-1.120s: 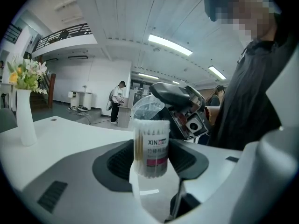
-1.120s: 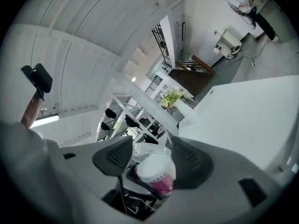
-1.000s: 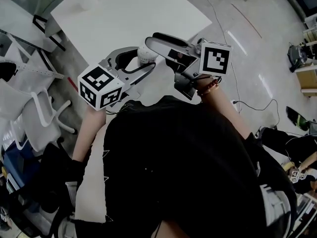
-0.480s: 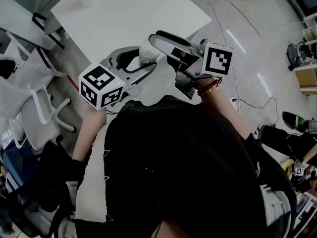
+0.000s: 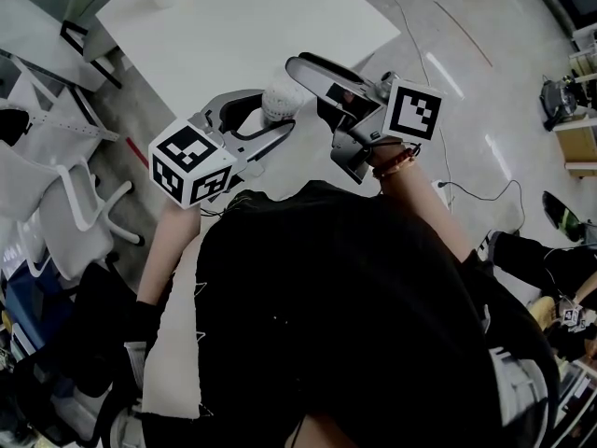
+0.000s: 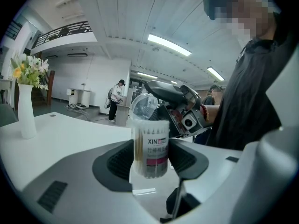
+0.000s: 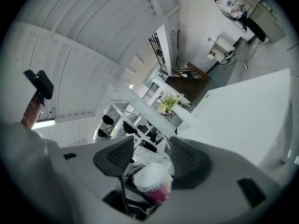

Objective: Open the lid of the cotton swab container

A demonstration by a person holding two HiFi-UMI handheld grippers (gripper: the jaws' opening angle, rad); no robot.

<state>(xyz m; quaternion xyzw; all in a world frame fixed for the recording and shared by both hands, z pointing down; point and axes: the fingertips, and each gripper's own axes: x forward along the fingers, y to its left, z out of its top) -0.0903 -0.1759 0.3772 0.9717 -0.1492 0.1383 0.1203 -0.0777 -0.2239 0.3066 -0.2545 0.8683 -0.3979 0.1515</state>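
Note:
The cotton swab container (image 6: 150,148) is a clear tube packed with swabs, with a pink "XIN" label. My left gripper (image 6: 150,158) is shut on its body and holds it upright above the table. Its clear round lid (image 6: 140,105) is tilted up behind the rim, leaving the white swab tips (image 7: 150,177) bare. My right gripper (image 7: 148,161) reaches in from the right, its jaws closing on the lid (image 7: 154,157), which spans the gap between the pads. In the head view the container (image 5: 280,101) sits between the left gripper (image 5: 256,124) and the right gripper (image 5: 306,87).
A white table (image 5: 242,26) lies under and beyond the grippers, with a vase of flowers (image 6: 26,111) on it. White chairs (image 5: 56,203) stand at the left. A cable (image 5: 485,199) runs over the floor at the right. A person (image 6: 116,101) stands far off.
The right gripper has shifted slightly to the right beside the container top. The left gripper and the container have stayed in place.

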